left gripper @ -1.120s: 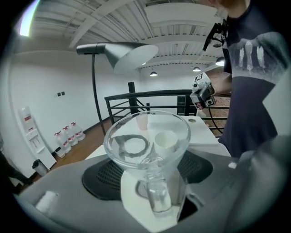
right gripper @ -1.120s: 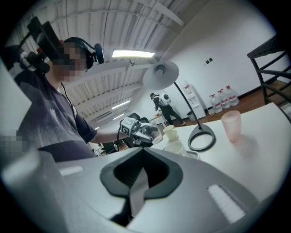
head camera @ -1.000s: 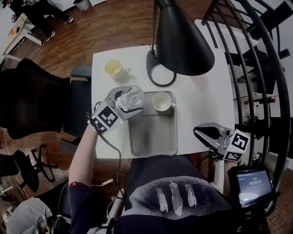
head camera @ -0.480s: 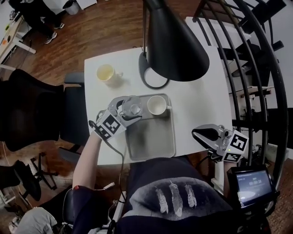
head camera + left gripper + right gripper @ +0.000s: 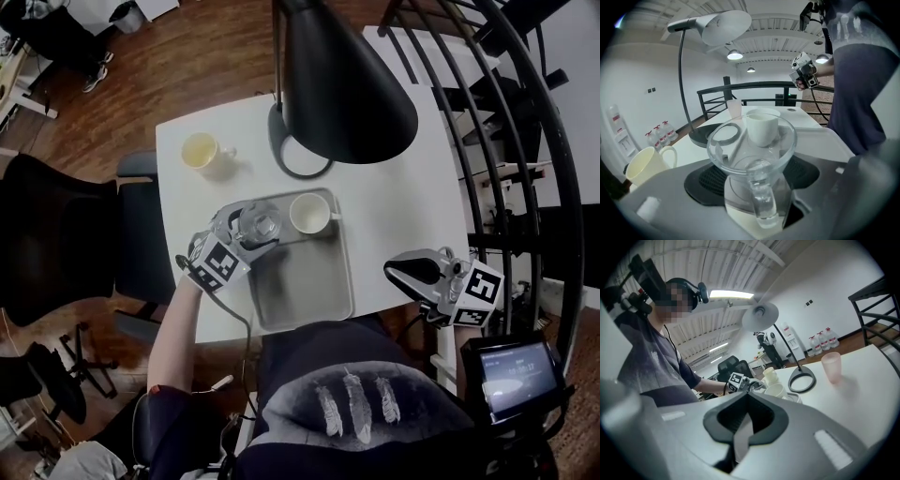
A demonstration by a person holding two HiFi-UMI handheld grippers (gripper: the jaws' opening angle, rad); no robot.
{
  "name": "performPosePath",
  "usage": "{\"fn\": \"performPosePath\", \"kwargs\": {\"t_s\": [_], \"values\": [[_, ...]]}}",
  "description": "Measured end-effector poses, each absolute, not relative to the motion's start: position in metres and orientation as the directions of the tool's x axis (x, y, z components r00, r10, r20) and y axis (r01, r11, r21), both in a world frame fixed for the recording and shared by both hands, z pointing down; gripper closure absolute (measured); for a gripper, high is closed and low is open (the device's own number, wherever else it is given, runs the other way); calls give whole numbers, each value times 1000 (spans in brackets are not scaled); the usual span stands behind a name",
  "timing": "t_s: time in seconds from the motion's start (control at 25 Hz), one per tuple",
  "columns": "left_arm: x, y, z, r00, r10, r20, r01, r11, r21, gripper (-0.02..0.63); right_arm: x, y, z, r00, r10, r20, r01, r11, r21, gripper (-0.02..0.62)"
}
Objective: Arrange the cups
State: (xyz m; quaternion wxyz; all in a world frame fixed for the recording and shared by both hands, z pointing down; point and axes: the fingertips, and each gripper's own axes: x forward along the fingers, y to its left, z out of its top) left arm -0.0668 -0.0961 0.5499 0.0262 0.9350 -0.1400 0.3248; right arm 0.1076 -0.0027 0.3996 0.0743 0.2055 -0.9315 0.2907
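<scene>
My left gripper (image 5: 246,228) is shut on a clear glass cup (image 5: 751,154), which stays upright with its handle facing the camera. It hangs low over the far left corner of the grey tray (image 5: 309,281); whether it touches the tray I cannot tell. A white cup (image 5: 308,213) stands on the tray just right of the glass cup (image 5: 260,223). A pale yellow mug (image 5: 201,151) sits on the table's far left. A pink cup (image 5: 831,366) stands beyond the lamp base. My right gripper (image 5: 405,273) is shut and empty, off the table's near right edge.
A black lamp's shade (image 5: 342,84) hangs over the table's far middle, and its ring base (image 5: 298,155) lies just behind the tray. A black chair (image 5: 56,234) stands to the left and a black railing (image 5: 525,141) to the right. The person's body is close to the table's near edge.
My left gripper has sunk toward the tray with the glass cup still in it. The right gripper has kept its place.
</scene>
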Motion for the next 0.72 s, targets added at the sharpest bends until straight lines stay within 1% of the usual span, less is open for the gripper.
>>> {"fn": "performPosePath", "kwargs": {"t_s": [0.12,0.52,0.68,0.72], "values": [[-65,-97,549,764,-251,595,-285,-958,-38,229,109,-1,399,-901,-345,264,-434,742,-511,592],[-63,-94,551,767,-261,586,-232,-964,-126,224,106,5,401,-898,-346,273,-440,738,-511,592],[-62,-95,551,768,-283,575,-258,-958,-128,222,106,7,399,-896,-350,274,-444,737,-510,592],[-61,-95,551,770,-290,568,-275,-955,-115,213,106,8,399,-896,-351,273,-444,738,-509,592]]}}
